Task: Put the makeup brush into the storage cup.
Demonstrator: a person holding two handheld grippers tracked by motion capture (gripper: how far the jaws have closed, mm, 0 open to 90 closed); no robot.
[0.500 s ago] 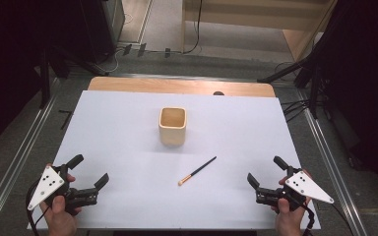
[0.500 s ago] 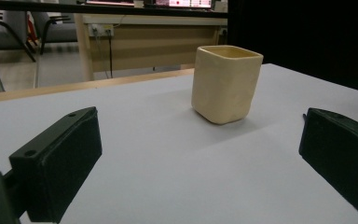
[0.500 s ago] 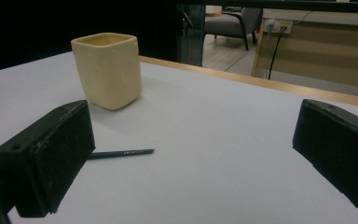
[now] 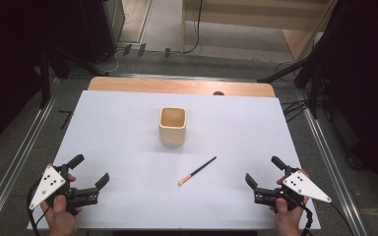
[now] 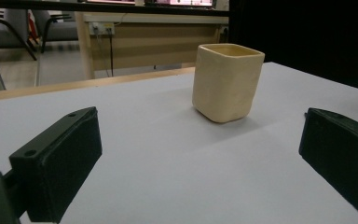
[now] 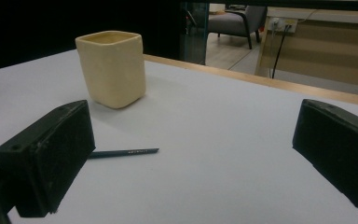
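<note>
Lab: railed rig table (image 4: 128,98), cables (image 4: 295,105)

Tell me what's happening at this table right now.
A person holds a black two-jaw gripper in each hand at the near edge of a white-covered table. The left gripper and right gripper are both open and hold nothing. Between them lies a thin dark brush with an orange tip, flat on the table, untouched. Beyond it stands a cream, square, open-topped cup, upright and apart from the brush.

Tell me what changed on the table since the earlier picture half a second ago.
Nothing visibly changed. The left gripper and right gripper rest open near the table's front edge, the cup stands in the middle, and the brush lies untouched in front of it.
</note>
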